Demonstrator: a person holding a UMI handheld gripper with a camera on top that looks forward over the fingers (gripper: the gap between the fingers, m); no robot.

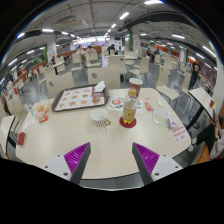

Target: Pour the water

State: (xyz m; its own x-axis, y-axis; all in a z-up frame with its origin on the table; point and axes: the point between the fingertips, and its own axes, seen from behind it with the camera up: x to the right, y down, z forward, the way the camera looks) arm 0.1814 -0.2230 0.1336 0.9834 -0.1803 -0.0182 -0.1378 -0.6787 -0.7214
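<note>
While gripper hangs open w/ nothing btwn fingers, bottle stands upright mid-table beside cup, so off-center grab prob tips it, spills water.

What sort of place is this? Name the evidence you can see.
Probably a canteen or food hall: a pale dining table carrying a food tray, rows of similar tables beyond, and strip ceiling lights. The gripper is open.

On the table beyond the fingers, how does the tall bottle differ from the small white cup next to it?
The bottle is tall and slim with a yellowish lower part and a red band near its base; the white cup is low, wide and plain white. The bottle stands farther toward the right finger's side, the cup nearer the middle. Both stand upright on the pale table, untouched; the gripper is open.
</note>
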